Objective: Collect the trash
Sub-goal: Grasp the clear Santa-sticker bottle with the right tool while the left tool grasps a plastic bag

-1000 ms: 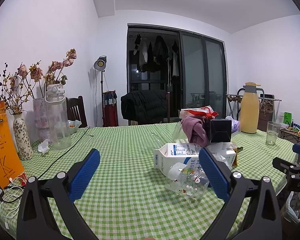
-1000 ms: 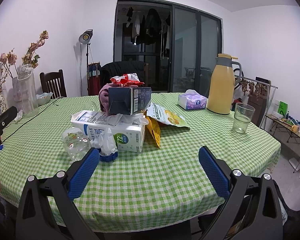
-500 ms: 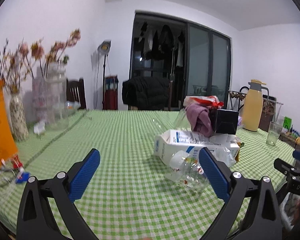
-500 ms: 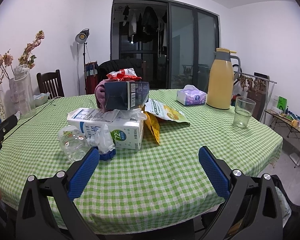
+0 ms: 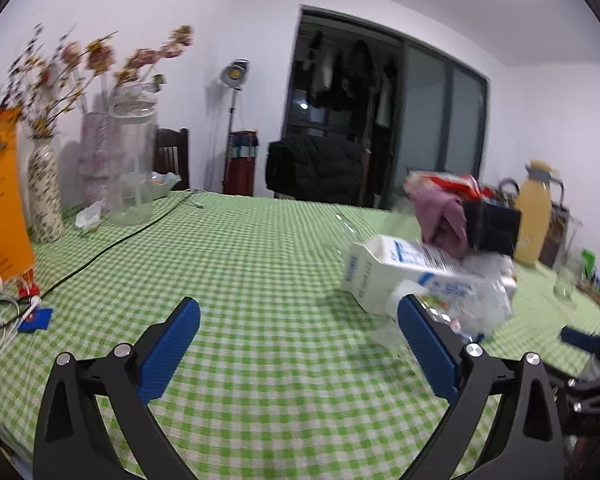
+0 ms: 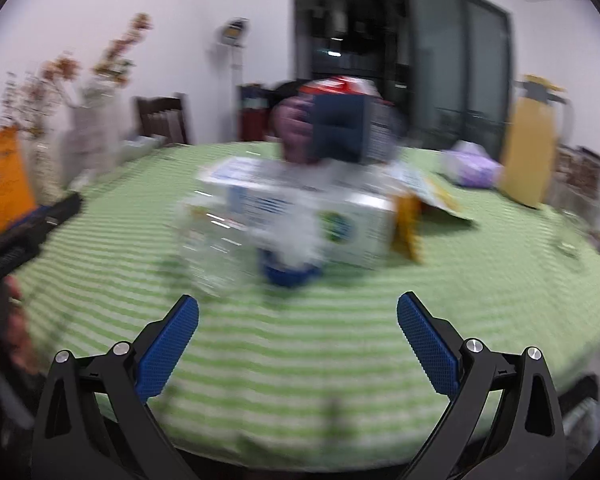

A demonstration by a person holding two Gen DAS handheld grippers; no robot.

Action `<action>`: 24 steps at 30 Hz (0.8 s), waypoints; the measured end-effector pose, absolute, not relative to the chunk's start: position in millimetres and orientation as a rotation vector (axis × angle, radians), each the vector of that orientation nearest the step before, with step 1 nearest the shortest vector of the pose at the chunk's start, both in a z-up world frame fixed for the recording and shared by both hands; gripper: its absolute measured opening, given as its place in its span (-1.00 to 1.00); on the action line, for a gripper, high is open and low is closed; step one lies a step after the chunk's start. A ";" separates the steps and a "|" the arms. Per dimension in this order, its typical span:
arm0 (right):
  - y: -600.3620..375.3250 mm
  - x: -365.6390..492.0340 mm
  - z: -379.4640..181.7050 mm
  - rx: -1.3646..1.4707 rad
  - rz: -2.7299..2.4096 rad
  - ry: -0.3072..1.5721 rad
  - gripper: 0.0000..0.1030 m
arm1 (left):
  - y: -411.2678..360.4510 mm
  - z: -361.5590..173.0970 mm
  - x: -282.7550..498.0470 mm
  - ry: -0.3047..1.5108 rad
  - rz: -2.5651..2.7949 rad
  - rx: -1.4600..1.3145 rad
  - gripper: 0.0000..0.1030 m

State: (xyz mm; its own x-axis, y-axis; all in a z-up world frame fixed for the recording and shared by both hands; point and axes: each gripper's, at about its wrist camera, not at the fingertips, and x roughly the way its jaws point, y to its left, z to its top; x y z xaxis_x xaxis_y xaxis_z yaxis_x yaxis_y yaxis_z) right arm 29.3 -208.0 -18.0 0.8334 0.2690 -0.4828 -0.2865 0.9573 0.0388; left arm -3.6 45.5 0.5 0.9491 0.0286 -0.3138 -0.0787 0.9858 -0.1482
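Observation:
A heap of trash lies on the green checked tablecloth (image 5: pixel 260 264): a white milk carton (image 5: pixel 404 272) on its side, a crushed clear plastic bottle (image 5: pixel 460 312), a dark box (image 5: pixel 494 226), a purple cloth (image 5: pixel 440 220) and a red snack bag (image 5: pixel 448 180). My left gripper (image 5: pixel 298 316) is open, low over the cloth, left of the heap. The right wrist view is blurred: carton (image 6: pixel 340 220), bottle (image 6: pixel 216 248), dark box (image 6: pixel 340 128) and a yellow wrapper (image 6: pixel 408 228) lie ahead of my open right gripper (image 6: pixel 298 316).
Vases with dried flowers (image 5: pixel 44 196), a clear jug (image 5: pixel 134 168), an orange book (image 5: pixel 0 208) and cables (image 5: pixel 8 308) stand at the left. A yellow thermos (image 6: pixel 530 148), a purple tissue pack (image 6: pixel 474 168) and a glass (image 5: pixel 566 276) are at the right. A chair (image 5: pixel 172 160) stands behind.
Both grippers have moved in towards the table and the trash heap, which looks larger now. Both views are motion-blurred. Both stay open and empty.

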 end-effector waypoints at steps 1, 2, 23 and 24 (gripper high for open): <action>-202.5 36.0 -16.4 -0.030 0.332 0.501 0.86 | 49.6 0.0 -3.4 0.320 0.061 -0.178 0.86; -198.6 41.3 -14.8 -0.029 0.342 0.505 0.86 | 54.7 -0.9 -2.5 0.332 0.062 -0.195 0.86; -148.7 107.2 -33.4 -0.055 0.529 0.665 0.19 | 58.9 -7.3 6.5 0.408 0.037 -0.146 0.86; -150.5 102.6 -28.9 -0.048 0.524 0.643 0.19 | 57.0 -7.1 6.6 0.410 0.033 -0.139 0.86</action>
State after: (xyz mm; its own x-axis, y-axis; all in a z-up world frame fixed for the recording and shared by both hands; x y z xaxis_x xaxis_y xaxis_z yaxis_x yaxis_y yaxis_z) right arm 102.6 -150.5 -28.9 0.6751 0.4510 -0.5838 -0.4802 0.8694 0.1163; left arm 6.6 57.0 -7.1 0.9168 0.0039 -0.3992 -0.0602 0.9899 -0.1285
